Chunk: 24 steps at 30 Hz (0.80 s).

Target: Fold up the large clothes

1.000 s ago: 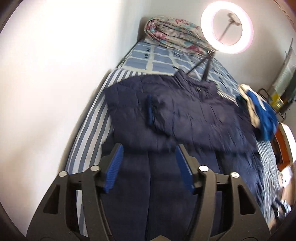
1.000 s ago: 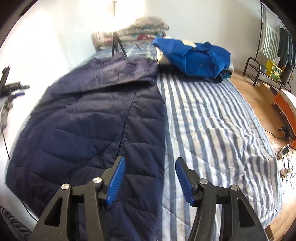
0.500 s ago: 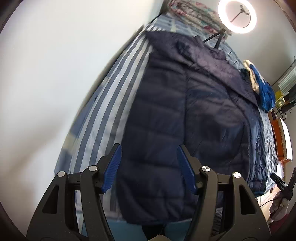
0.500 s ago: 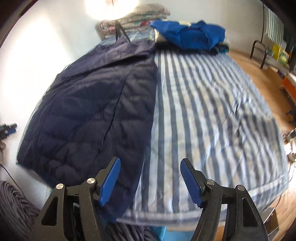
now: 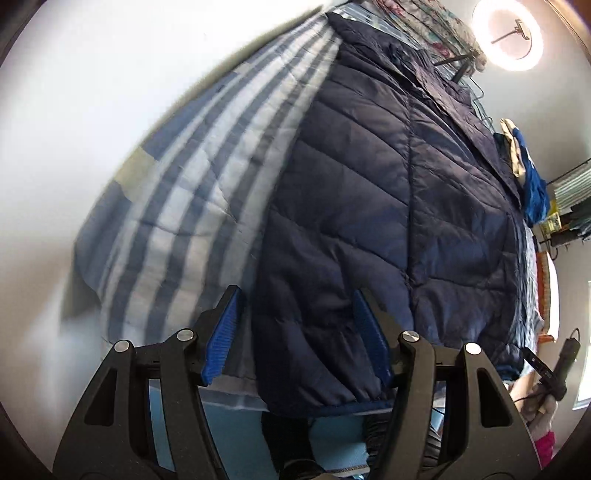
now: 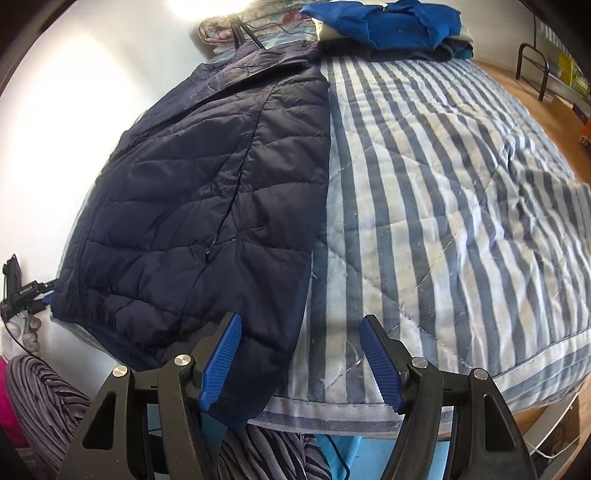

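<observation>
Left gripper (image 5: 295,332): jaws apart, nothing clamped. The jacket (image 5: 388,206) hem corner sits in the gap, hanging just over the bed's (image 5: 177,229) near edge. Left pad lies over the jacket's left side edge, with bare striped cover beyond it.

Right gripper (image 6: 301,354): jaws apart, nothing clamped. The jacket's (image 6: 207,206) right hem corner droops over the bed (image 6: 443,184) edge just beside the left pad; the rest of the gap shows striped cover only.

Jacket lies flat along the wall side of the bed, hem toward the viewer, collar far. Its right side edge runs straight up the cover. To the right of that edge is a broad open stretch of cover, out to the far bed edge and the floor.

Far end: blue clothes (image 6: 388,22) piled near the collar; ring light (image 5: 508,35) behind.

Versus one second ago: the left view has swung from the upper jacket to the hem corner; the right jaws stand wider, and both views sit closer to the bed's near edge.
</observation>
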Available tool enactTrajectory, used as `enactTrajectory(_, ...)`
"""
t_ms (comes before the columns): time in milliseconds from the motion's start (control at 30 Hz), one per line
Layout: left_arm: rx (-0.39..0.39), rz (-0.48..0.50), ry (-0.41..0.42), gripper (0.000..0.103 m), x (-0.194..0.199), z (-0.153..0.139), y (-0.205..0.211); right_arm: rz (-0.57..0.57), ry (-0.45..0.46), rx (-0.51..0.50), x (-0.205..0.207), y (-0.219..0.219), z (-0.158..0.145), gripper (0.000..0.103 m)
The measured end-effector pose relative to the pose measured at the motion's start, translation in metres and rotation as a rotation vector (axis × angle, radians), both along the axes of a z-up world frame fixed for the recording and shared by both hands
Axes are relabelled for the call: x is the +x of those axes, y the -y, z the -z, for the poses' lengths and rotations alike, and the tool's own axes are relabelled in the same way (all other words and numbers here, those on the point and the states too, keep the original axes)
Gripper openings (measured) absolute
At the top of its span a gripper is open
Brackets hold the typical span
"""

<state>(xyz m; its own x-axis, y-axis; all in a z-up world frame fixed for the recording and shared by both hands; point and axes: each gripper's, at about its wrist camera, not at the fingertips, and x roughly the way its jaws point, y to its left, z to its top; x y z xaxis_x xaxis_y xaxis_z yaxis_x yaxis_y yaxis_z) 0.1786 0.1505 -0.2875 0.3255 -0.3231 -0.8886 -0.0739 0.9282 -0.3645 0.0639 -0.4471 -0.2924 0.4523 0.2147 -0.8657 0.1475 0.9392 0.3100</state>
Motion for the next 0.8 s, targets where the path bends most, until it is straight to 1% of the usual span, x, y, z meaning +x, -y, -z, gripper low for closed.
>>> enactTrajectory(67, 0.011, 0.022, -0.001, 0.063, -0.001, -0.001, 0.005, 0.003, 0.002, 0.024, -0.001, 0.002, 0.001, 0.07)
enactTrajectory(200, -0.004, 0.042, -0.006, 0.043, -0.003, -0.002, 0.011, 0.001, -0.006, 0.142, -0.003, 0.006, 0.006, 0.068)
enactTrajectory(233, 0.0, 0.044, -0.006, 0.04, -0.004, -0.002, 0.012, -0.01, -0.01, 0.162, -0.004, 0.005, 0.007, 0.068)
enactTrajectory(300, 0.015, 0.043, -0.006, 0.026, -0.005, -0.002, 0.015, -0.031, -0.018, 0.163, -0.004, 0.001, 0.008, 0.067)
enactTrajectory(333, 0.012, 0.042, -0.007, 0.022, -0.005, -0.003, 0.016, -0.044, -0.021, 0.156, -0.004, -0.002, 0.009, 0.066)
enactTrajectory(367, 0.003, 0.04, -0.006, 0.013, -0.004, -0.005, 0.016, -0.05, -0.023, 0.158, -0.004, -0.003, 0.009, 0.062)
enactTrajectory(400, 0.001, 0.036, -0.002, 0.01, -0.003, -0.007, 0.017, -0.061, -0.026, 0.171, -0.003, -0.005, 0.01, 0.058)
enactTrajectory(467, 0.0, 0.032, 0.021, 0.007, -0.002, -0.015, 0.02, -0.087, -0.033, 0.203, -0.002, -0.01, 0.011, 0.035)
enactTrajectory(500, -0.002, 0.033, 0.036, 0.007, -0.002, -0.02, 0.02, -0.1, -0.034, 0.214, 0.0, -0.012, 0.01, 0.03)
enactTrajectory(567, 0.0, 0.033, 0.065, 0.006, -0.003, -0.031, 0.023, -0.119, -0.013, 0.227, 0.001, -0.014, 0.003, 0.009)
enactTrajectory(667, -0.01, 0.03, 0.117, 0.005, -0.001, -0.053, 0.026, -0.107, 0.049, 0.255, 0.001, -0.01, -0.015, 0.004)
enactTrajectory(733, -0.02, 0.024, 0.149, 0.005, 0.002, -0.067, 0.025, -0.092, 0.1, 0.272, 0.002, -0.004, -0.032, 0.003)
enactTrajectory(800, -0.042, 0.015, 0.186, 0.004, 0.007, -0.083, 0.024, -0.078, 0.147, 0.268, 0.006, 0.0, -0.049, 0.002)
